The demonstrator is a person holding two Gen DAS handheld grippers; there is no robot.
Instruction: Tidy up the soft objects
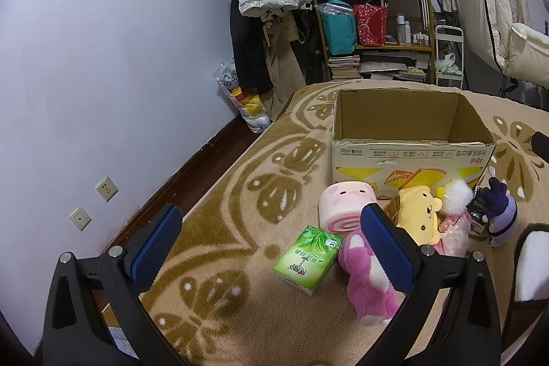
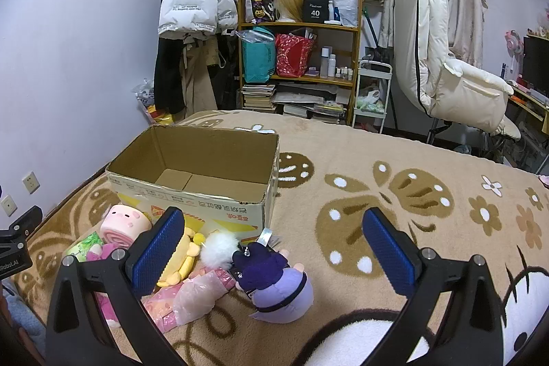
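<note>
Both grippers, left gripper (image 1: 271, 246) and right gripper (image 2: 274, 249), gape wide, empty; plush toys (image 2: 281, 283) crowd before the cardboard box (image 2: 192, 194).

pink plush bear (image 1: 367, 283): partly behind blue finger pad (image 1: 386, 249) | yellow plush toy (image 2: 182, 259): half hidden | box print: too small to read

- The left gripper (image 1: 271, 246) hung with its jaws spread wide, nothing between them; its blue pads (image 1: 156, 247) faced each other across the gap; the black finger arms rose from the lower corners of its own view
- The right gripper (image 2: 272, 249) was likewise wide open and empty; its blue pads (image 2: 389, 254) stood well apart
- A black edge of the left gripper showed at the left border of the right wrist view
</note>
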